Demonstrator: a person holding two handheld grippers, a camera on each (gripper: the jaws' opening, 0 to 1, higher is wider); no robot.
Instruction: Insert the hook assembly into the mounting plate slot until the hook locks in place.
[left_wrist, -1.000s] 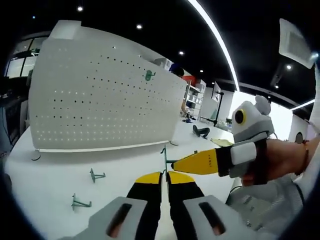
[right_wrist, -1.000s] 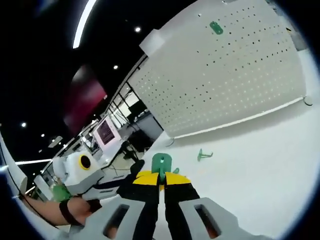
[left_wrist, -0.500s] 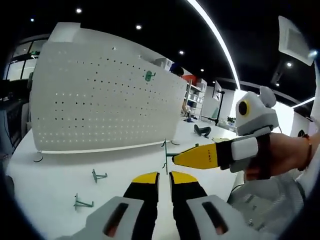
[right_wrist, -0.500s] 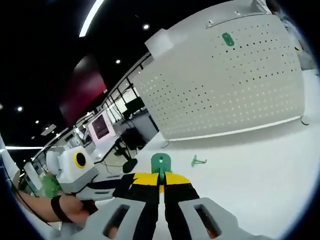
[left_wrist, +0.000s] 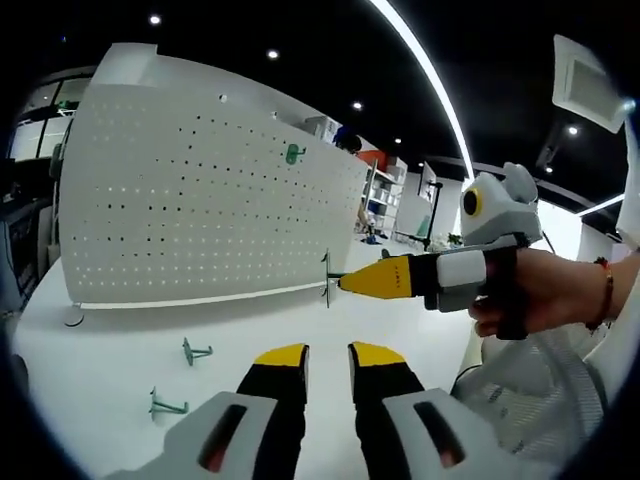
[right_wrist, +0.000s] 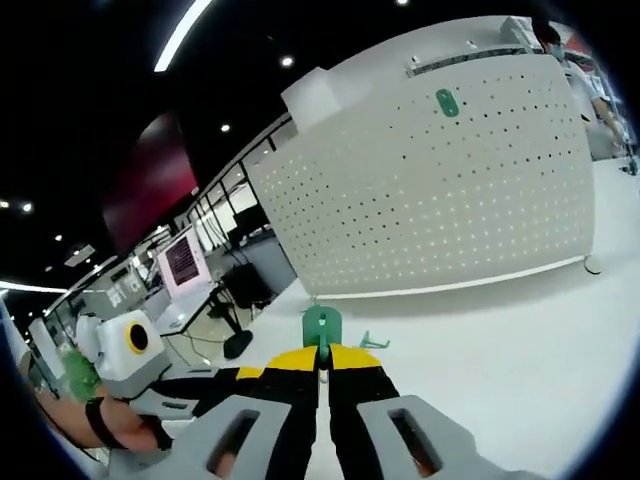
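The white perforated mounting plate (left_wrist: 200, 200) stands upright on the table, with one green hook (left_wrist: 293, 153) seated high on it. My right gripper (left_wrist: 345, 284) comes in from the right, shut on another green hook (left_wrist: 327, 278) held in the air before the plate's lower right corner. My left gripper (left_wrist: 328, 356) stands below it, open and holding nothing. In the right gripper view the held hook's plate (right_wrist: 322, 324) sticks up from my shut right gripper (right_wrist: 322, 352). The mounting plate (right_wrist: 440, 210) with its seated hook (right_wrist: 447, 102) lies ahead, and the left gripper (right_wrist: 240, 374) is low on the left.
Two loose green hooks (left_wrist: 195, 350) (left_wrist: 165, 405) lie on the white table (left_wrist: 110, 350) in front of the plate, and one loose hook (right_wrist: 372, 342) lies beyond my right jaws. A person's hand (left_wrist: 545, 295) holds the right gripper. Shelves and desks stand farther back.
My left gripper has opened and let go of the hook. The right gripper has lifted the hook up and away from the left jaws, toward the plate.
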